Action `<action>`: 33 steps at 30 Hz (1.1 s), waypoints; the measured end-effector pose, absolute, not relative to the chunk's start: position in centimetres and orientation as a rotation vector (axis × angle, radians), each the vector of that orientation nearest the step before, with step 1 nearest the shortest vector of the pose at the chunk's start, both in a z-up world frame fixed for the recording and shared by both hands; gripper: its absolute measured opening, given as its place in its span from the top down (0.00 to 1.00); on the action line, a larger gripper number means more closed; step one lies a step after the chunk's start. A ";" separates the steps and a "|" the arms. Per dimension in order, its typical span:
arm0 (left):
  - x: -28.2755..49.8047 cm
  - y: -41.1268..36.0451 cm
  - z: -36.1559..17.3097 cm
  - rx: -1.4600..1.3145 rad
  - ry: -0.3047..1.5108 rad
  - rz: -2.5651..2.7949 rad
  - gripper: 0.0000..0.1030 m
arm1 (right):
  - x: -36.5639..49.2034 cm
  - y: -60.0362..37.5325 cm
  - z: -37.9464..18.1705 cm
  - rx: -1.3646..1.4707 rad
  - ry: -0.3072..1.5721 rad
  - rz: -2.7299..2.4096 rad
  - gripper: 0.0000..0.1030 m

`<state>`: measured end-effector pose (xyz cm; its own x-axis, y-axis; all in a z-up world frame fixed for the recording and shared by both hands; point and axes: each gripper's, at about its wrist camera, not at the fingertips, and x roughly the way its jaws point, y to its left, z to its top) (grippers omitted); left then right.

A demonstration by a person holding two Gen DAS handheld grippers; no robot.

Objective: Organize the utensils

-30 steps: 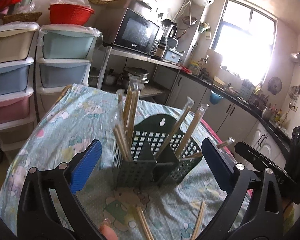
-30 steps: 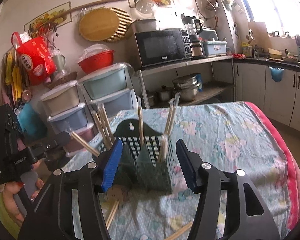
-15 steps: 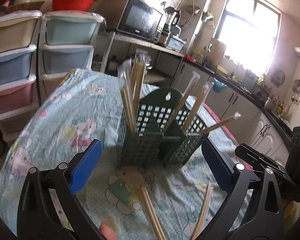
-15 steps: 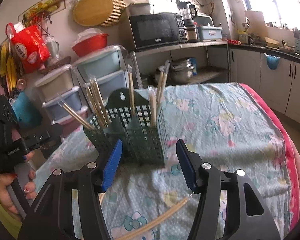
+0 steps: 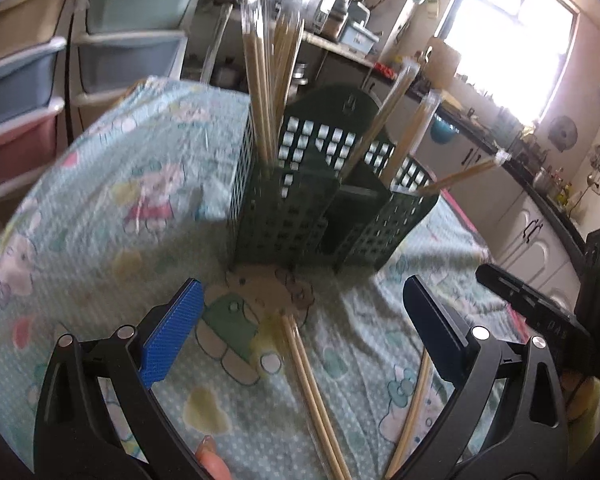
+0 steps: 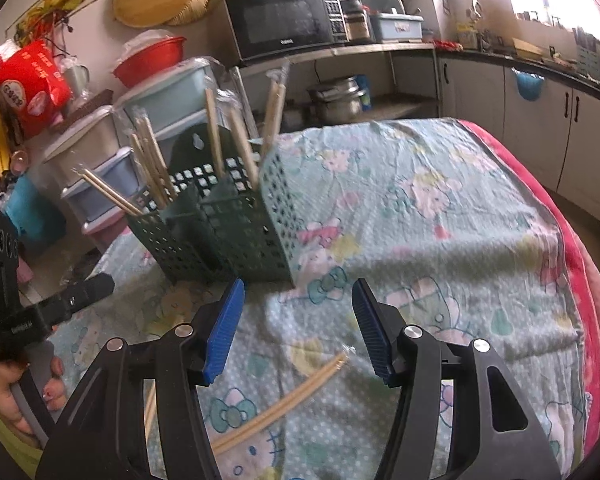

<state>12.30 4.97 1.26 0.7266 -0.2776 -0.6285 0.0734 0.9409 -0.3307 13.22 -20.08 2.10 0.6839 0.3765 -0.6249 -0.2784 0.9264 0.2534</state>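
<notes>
A dark green perforated utensil holder [image 5: 316,208] stands on the table with several wrapped chopstick pairs upright in it; it also shows in the right wrist view [image 6: 228,224]. My left gripper [image 5: 300,332] is open and empty, above a wrapped chopstick pair [image 5: 316,396] lying on the cloth between its fingers. A second pair [image 5: 414,404] lies further right. My right gripper [image 6: 298,328] is open and empty, above a wrapped chopstick pair [image 6: 284,400] on the cloth.
The table has a light blue cartoon-print cloth [image 6: 420,216] with a red edge at the right. Plastic drawer units [image 5: 28,92] stand behind the table. A shelf with a microwave [image 6: 284,24] and kitchen cabinets [image 6: 540,120] lie beyond.
Both grippers have pulled back and tilted down from the holder. The loose chopstick pairs on the cloth now show between the fingers. Both stay open.
</notes>
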 end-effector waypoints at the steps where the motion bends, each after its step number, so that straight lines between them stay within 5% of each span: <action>1: 12.3 4.8 0.8 -0.294 0.748 -0.199 0.11 | 13.3 -20.1 1.9 0.143 0.737 0.367 0.48; 11: 13.4 3.0 -1.9 -0.292 0.849 -0.257 0.34 | 13.9 -21.1 -0.7 0.148 0.827 0.337 0.48; 25: 15.3 2.3 -4.3 -0.266 0.926 -0.215 0.35 | 15.4 -20.8 -4.3 0.162 0.955 0.323 0.48; 31: 16.2 1.9 -4.6 -0.239 0.935 -0.193 0.38 | 15.6 -20.4 -5.2 0.124 0.972 0.291 0.59; 33: 16.4 1.7 -4.8 -0.213 0.920 -0.164 0.50 | 15.5 -20.3 -5.4 0.106 0.966 0.271 0.65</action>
